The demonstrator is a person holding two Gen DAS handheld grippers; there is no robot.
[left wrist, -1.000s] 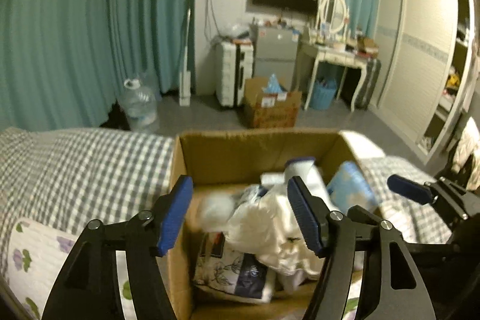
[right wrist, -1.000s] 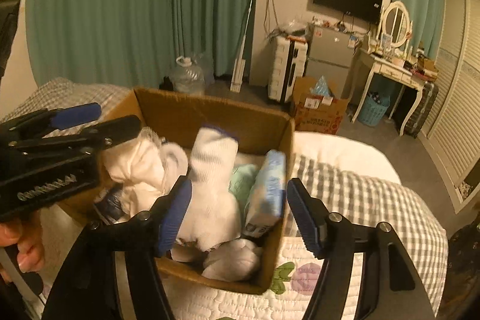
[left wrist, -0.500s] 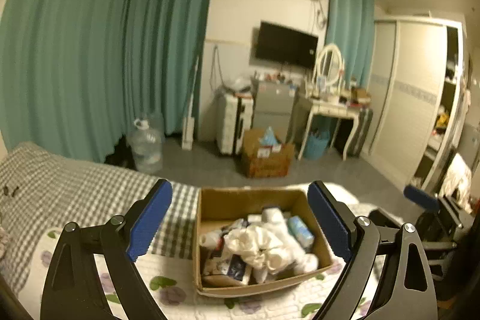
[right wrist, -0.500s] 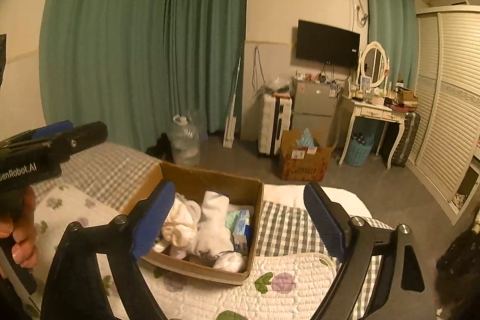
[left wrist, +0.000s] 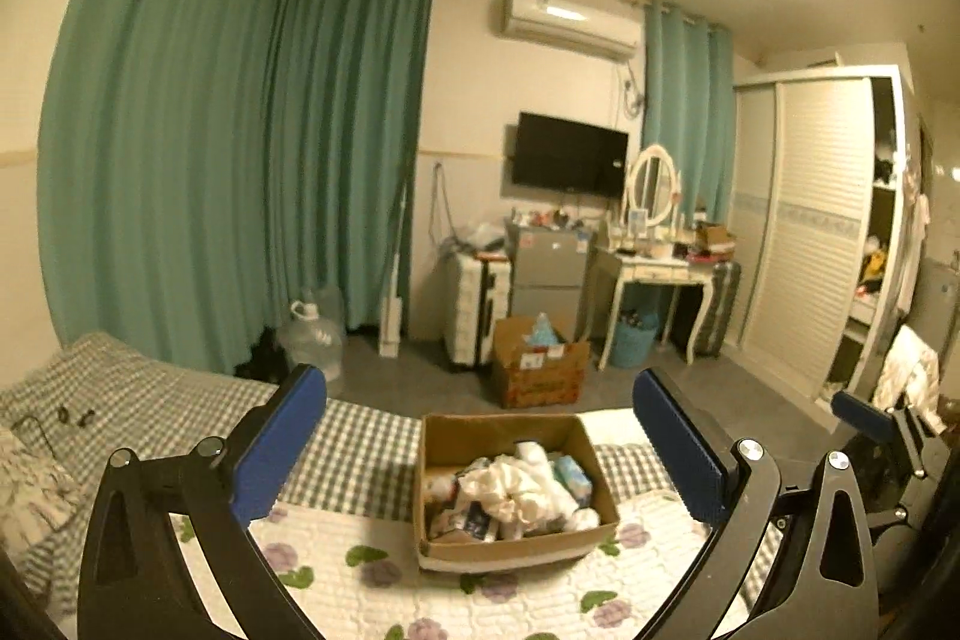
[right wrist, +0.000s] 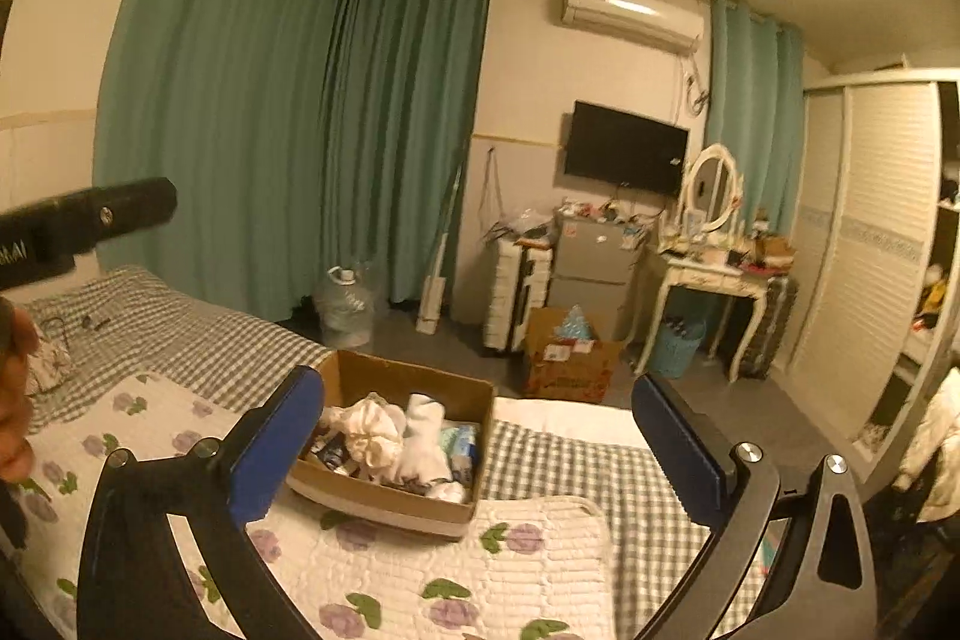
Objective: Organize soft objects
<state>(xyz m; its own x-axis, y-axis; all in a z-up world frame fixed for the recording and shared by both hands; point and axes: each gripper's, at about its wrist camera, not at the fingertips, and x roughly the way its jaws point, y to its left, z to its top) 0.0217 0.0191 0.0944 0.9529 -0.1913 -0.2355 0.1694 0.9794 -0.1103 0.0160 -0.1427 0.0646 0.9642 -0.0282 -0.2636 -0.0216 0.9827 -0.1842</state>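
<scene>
Left wrist view: left gripper (left wrist: pixel 480 451) spread wide, holding nothing, well above open brown cardboard box (left wrist: pixel 510 550) of white socks and soft packets (left wrist: pixel 510 484) on flower-print white quilt (left wrist: pixel 360 574). Right wrist view: right gripper (right wrist: pixel 477 445) equally wide, empty, same box (right wrist: pixel 384 505) below, checked grey bedsheet (right wrist: pixel 198 340) beyond.

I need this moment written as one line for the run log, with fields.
left gripper: open, empty | right gripper: open, empty | cardboard box: on bed quilt, filled with soft white items | contact: none
</scene>
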